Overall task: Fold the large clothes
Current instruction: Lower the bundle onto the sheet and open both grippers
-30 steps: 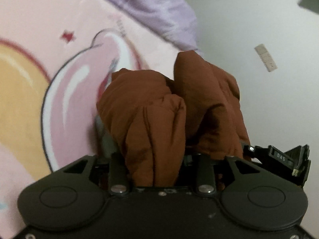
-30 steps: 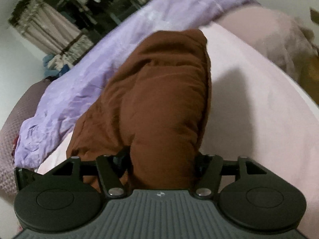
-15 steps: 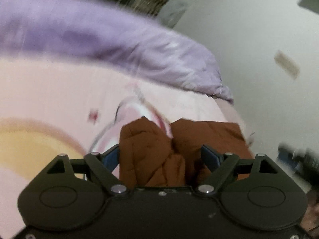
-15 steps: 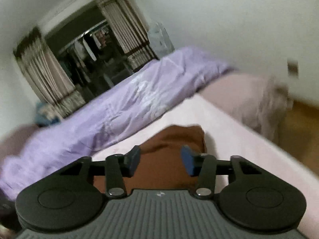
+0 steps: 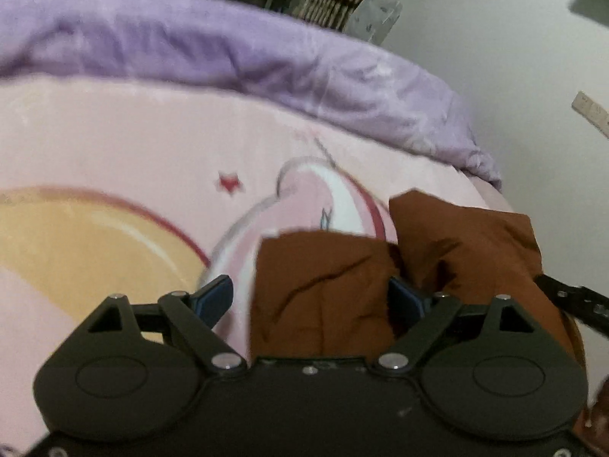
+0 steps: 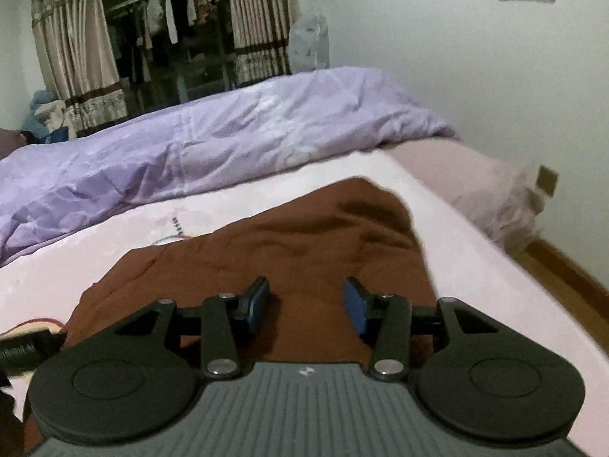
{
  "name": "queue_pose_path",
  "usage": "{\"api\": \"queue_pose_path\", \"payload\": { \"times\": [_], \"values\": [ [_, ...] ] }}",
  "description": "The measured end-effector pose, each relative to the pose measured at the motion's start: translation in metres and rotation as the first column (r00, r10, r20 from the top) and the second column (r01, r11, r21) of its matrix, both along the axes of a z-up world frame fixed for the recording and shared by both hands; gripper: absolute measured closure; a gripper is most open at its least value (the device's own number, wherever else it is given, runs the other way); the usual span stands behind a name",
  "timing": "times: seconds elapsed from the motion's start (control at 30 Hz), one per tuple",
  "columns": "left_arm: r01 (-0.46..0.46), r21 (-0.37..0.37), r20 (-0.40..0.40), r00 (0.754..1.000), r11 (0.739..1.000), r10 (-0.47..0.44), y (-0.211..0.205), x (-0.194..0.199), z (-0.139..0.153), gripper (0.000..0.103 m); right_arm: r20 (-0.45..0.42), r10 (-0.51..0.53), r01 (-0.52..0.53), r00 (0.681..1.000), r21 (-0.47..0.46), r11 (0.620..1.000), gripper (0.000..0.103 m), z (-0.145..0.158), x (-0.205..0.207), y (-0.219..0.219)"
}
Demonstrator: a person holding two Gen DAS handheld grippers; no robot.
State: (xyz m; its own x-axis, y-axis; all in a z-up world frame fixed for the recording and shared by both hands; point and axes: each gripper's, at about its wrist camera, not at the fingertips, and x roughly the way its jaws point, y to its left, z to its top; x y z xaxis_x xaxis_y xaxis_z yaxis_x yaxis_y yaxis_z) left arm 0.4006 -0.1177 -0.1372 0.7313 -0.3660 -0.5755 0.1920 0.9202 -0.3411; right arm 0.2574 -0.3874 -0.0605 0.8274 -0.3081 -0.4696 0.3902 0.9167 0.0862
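Note:
A brown padded garment point(image 5: 456, 243) lies bunched in folds on the pink cartoon-print blanket point(image 5: 114, 144). My left gripper point(image 5: 310, 293) stands wide and its jaws are opening. A lobe of the brown cloth sits between them, close to the right pad and clear of the left pad point(image 5: 215, 297). In the right wrist view the same garment point(image 6: 323, 228) spreads flat ahead. My right gripper point(image 6: 307, 301) hovers just over its near part, jaws parted, nothing pinched. A black part of the right gripper point(image 5: 578, 301) shows at the left view's right edge.
A crumpled purple duvet point(image 6: 228, 133) runs along the far side of the bed. The bed's right edge drops to a wooden floor point(image 6: 563, 266) by a white wall. Curtains and a dark clothes rack point(image 6: 171, 38) stand at the back.
A second ago both grippers held bunched brown cloth lifted in front of them. Now the cloth lies on the bed, the left jaws have spread wide and the right jaws have let go.

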Motion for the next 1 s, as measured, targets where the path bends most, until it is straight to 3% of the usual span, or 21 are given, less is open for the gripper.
{"api": "queue_pose_path", "payload": {
  "times": [0.13, 0.2, 0.3, 0.43, 0.47, 0.5, 0.63, 0.8, 1.0],
  "values": [
    [0.015, 0.111, 0.221, 0.974, 0.994, -0.039, 0.003, -0.061, 0.053, 0.013, 0.031, 0.000, 0.001, 1.000, -0.027, 1.000, 0.049, 0.020, -0.039, 0.020],
    [0.032, 0.126, 0.271, 0.961, 0.992, -0.065, 0.003, -0.088, 0.066, 0.012, 0.049, -0.018, 0.020, 0.999, -0.056, 0.998, 0.047, 0.026, -0.057, 0.034],
    [0.091, 0.150, 0.245, 0.961, 0.985, -0.126, -0.004, -0.109, 0.059, 0.012, 0.060, -0.031, 0.034, 0.998, -0.044, 0.998, 0.046, 0.021, -0.082, 0.050],
    [0.131, 0.243, 0.137, 0.976, 0.961, -0.168, -0.024, -0.117, 0.022, 0.008, -0.031, -0.061, 0.061, 0.998, -0.015, 0.998, 0.046, -0.006, -0.087, 0.058],
    [0.130, 0.272, 0.095, 0.982, 0.953, -0.161, -0.029, -0.113, 0.012, 0.001, -0.047, -0.075, 0.074, 0.996, -0.013, 0.997, 0.041, -0.015, -0.087, 0.059],
    [0.131, 0.302, 0.052, 0.987, 0.944, -0.154, -0.032, -0.114, 0.003, 0.000, -0.060, -0.085, 0.084, 0.995, -0.018, 0.996, 0.033, -0.021, -0.087, 0.059],
    [0.099, 0.338, 0.095, 0.986, 0.936, -0.139, -0.047, -0.111, -0.011, 0.000, -0.049, -0.105, 0.101, 0.993, -0.076, 0.992, 0.019, -0.042, -0.075, 0.054],
    [0.055, 0.426, 0.125, 0.985, 0.903, -0.119, -0.050, -0.140, 0.017, 0.000, -0.029, -0.130, 0.129, 0.991, -0.034, 0.991, 0.020, -0.031, -0.088, 0.054],
    [0.119, 0.407, 0.078, 0.983, 0.906, -0.164, -0.029, -0.184, 0.064, 0.000, -0.082, -0.132, 0.127, 0.988, -0.069, 0.990, 0.025, 0.004, -0.123, 0.083]
  ]
}}
